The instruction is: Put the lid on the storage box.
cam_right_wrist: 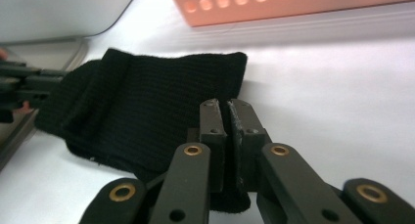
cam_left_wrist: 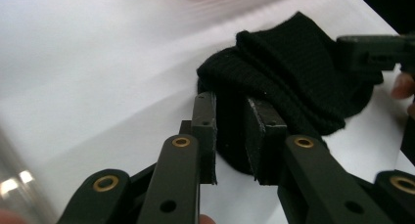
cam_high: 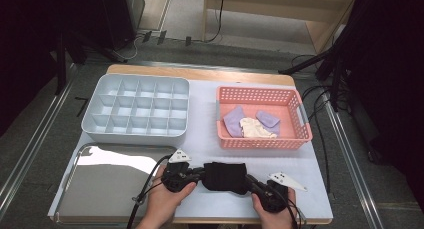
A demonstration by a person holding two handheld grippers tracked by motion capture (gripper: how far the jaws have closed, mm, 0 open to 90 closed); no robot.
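Both hands at bottom edge of high view, each working a black two-jaw tool on the black ribbed knit sock (cam_high: pixel 225 177), which lies bunched on the white table cover (cam_high: pixel 205 124) near the front edge, between a shiny metal tray (cam_high: pixel 107 186) on the left and bare cover on the right; left gripper (cam_left_wrist: pixel 234 136) has its jaws around the sock's folded end, pads pressing into bunched fabric with a thick wad between them, so it's clenched on the sock; right gripper (cam_right_wrist: pixel 229 141) has jaws nearly together with only a thin slit, sock edge seemingly pinched low between the pads, so grasping the sock's other end, though the exact bite is partly hidden by the jaws; behind sits a pale blue-grey plastic divider box (cam_high: pixel 136 109) with many square compartments, all look vacant, and a pink perforated plastic basket (cam_high: pixel 262 116) holding lilac socks (cam_high: pixel 234 121) and a cream one (cam_high: pixel 256 128), well apart from the black sock; handling judgement: sock is light, soft, floppy, stretchy, not fragile, won't hold shape, slides easily on the smooth cover, thin single layers can slip out of the pads; best hold is on the thicker folded or cuff edges at opposite ends, as now, taking a full fold of knit rather than one layer
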